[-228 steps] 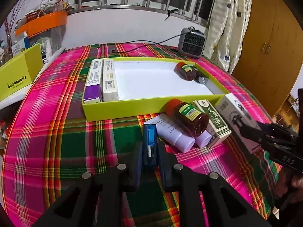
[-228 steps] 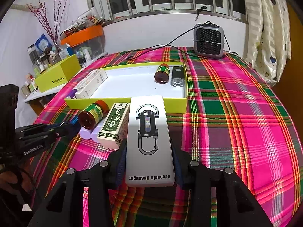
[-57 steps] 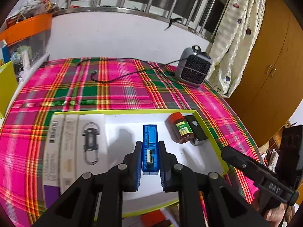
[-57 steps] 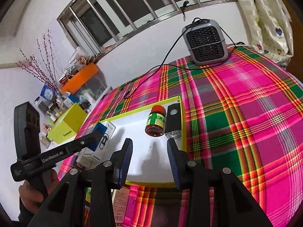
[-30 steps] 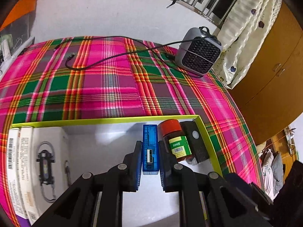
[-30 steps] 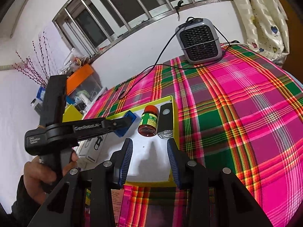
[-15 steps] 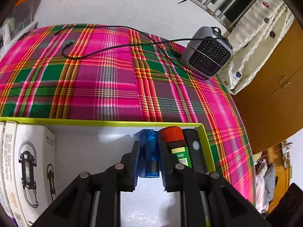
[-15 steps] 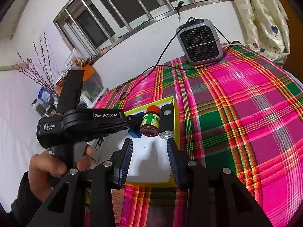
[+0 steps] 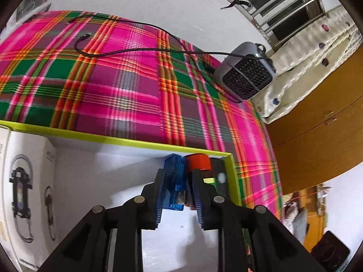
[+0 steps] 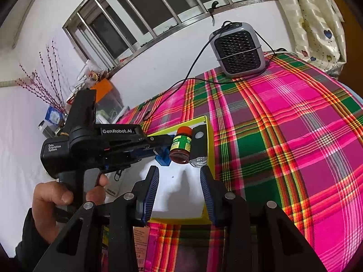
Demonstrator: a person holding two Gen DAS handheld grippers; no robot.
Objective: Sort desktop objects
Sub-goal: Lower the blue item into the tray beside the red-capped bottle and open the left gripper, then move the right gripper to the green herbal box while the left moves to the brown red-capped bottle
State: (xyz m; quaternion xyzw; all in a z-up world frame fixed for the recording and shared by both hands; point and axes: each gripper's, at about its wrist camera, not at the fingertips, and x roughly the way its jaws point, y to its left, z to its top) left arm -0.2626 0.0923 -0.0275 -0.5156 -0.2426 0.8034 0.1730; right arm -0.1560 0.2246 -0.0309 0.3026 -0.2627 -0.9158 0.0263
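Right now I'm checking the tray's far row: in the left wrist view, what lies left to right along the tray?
Flashlight box → blue case, between the opening left gripper's jaws → red-capped bottle → black flashlight → tray's right wall.

Two gripper-mounted fisheyes, both close, angled down over one shared yellow-green tray (image 9: 118,139) (image 10: 209,140) corner.

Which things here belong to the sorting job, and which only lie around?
Belonging to the job: yellow-green tray, blue box between the opening left gripper, red-capped bottle, black flashlight, keychain flashlight box.

Lying around: grey heater, black cable, plaid tablecloth.
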